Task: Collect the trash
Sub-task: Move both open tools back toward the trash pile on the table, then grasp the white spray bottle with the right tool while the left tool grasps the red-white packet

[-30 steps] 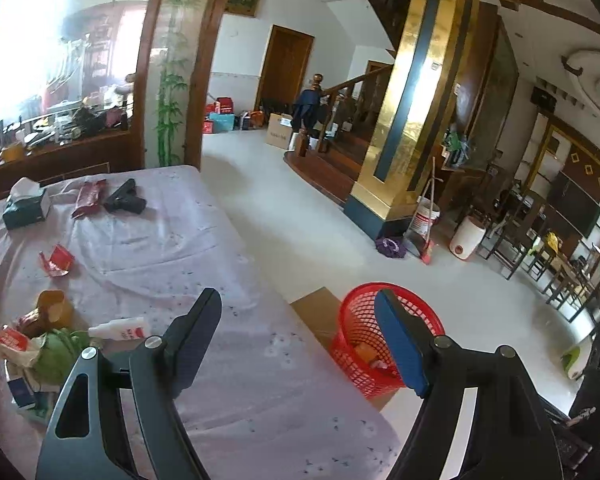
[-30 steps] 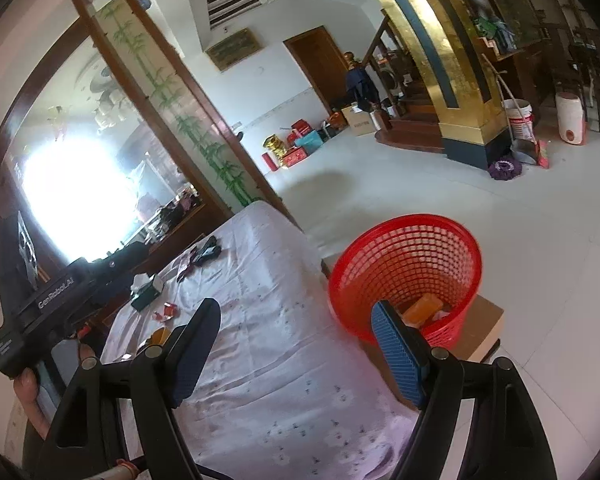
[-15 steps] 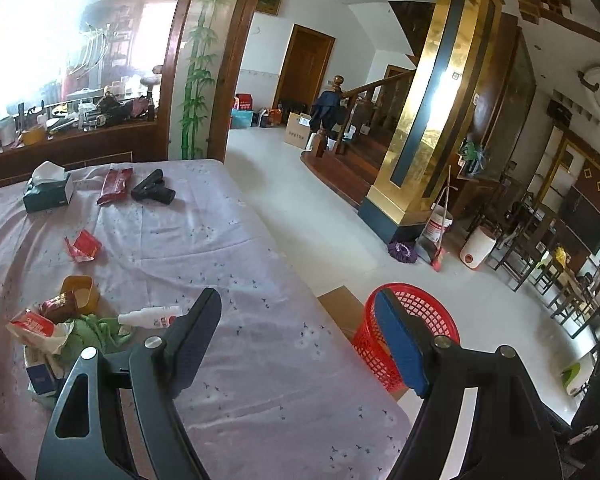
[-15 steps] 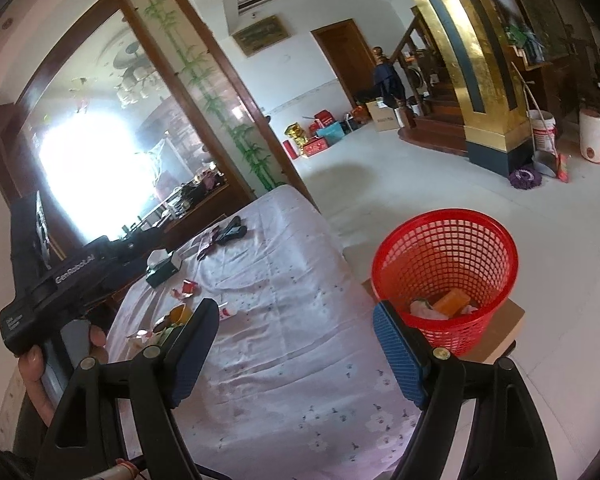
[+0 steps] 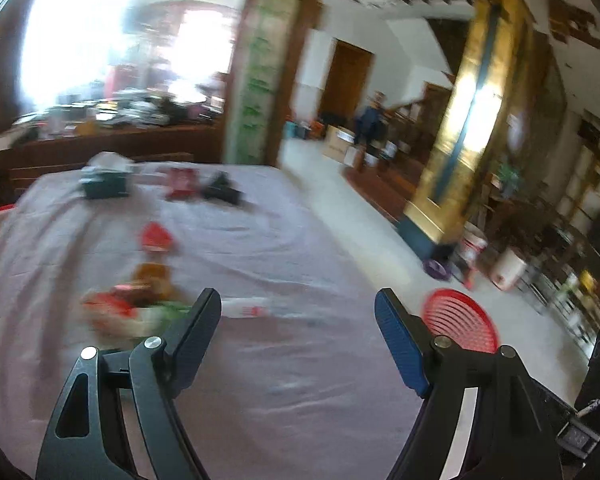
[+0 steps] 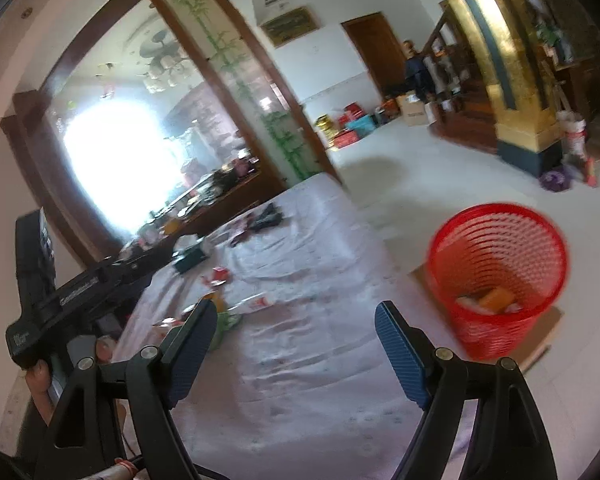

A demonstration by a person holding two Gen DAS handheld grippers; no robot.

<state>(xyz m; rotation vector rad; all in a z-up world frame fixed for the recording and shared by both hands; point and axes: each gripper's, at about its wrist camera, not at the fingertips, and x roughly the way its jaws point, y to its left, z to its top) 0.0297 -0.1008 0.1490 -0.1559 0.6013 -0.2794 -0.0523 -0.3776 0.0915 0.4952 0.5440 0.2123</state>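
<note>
Loose trash lies on the lilac tablecloth (image 5: 284, 240): a heap of red, green and brown wrappers (image 5: 128, 308), a small white bottle (image 5: 246, 308) and a red wrapper (image 5: 156, 236). My left gripper (image 5: 298, 308) hangs open and empty over the cloth, its left finger just right of the heap. The red mesh basket (image 6: 496, 280) stands on the floor right of the table with an orange item (image 6: 496, 298) and other scraps inside. My right gripper (image 6: 296, 316) is open and empty above the cloth, between the trash heap (image 6: 220, 316) and the basket. The left view is blurred.
A green tissue box (image 5: 104, 184), a red packet (image 5: 180, 184) and a black object (image 5: 222, 190) lie at the table's far end. The basket sits on flat cardboard (image 6: 544, 344). A hand (image 6: 40, 376) holds the left gripper's body (image 6: 60, 296). A gold pillar (image 6: 520, 120) stands beyond.
Both views have swung left across the table. The red basket has slid toward the right edge in each, and the trash heap now sits close to the left gripper's left finger.
</note>
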